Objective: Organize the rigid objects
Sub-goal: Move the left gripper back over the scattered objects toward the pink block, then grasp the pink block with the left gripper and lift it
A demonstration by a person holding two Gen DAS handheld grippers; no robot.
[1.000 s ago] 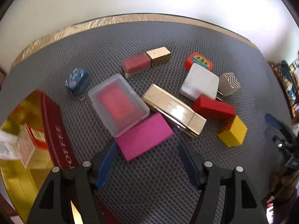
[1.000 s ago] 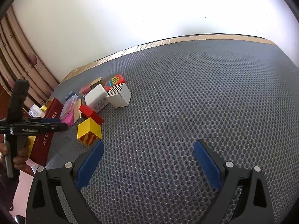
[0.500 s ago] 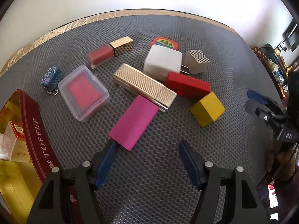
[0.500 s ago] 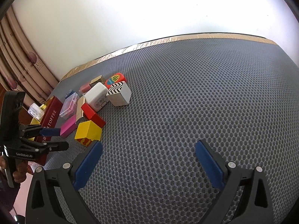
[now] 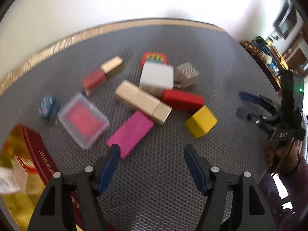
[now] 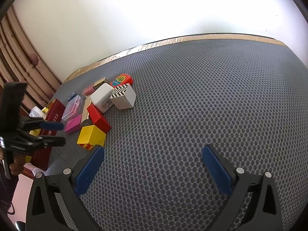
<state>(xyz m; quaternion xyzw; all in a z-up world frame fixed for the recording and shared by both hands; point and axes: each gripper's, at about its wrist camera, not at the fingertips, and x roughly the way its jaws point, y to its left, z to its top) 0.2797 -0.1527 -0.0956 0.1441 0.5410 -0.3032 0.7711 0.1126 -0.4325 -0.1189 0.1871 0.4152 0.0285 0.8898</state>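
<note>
A cluster of small rigid objects lies on the grey mat (image 5: 157,173): a magenta block (image 5: 130,133), a clear case with a pink insert (image 5: 83,120), a gold box (image 5: 143,102), a red block (image 5: 182,100), a yellow block (image 5: 201,121), a white cube (image 5: 156,78) and a zigzag-patterned cube (image 5: 186,74). My left gripper (image 5: 152,156) is open and empty just in front of the magenta block. My right gripper (image 6: 153,158) is open and empty, right of the yellow block (image 6: 91,136). A red toffee tin (image 5: 36,154) stands at the left.
A red-and-gold lipstick-like box (image 5: 103,75), a blue charm (image 5: 48,106) and a rainbow eraser (image 5: 154,58) lie behind the cluster. The tin holds a small box (image 5: 23,169). The mat has a gold far edge (image 6: 173,40). Curtains (image 6: 23,61) hang at left.
The left gripper has swung and its view is now blurred; the cluster has shifted slightly right and up in view. The right gripper has crept a little closer to the yellow block.
</note>
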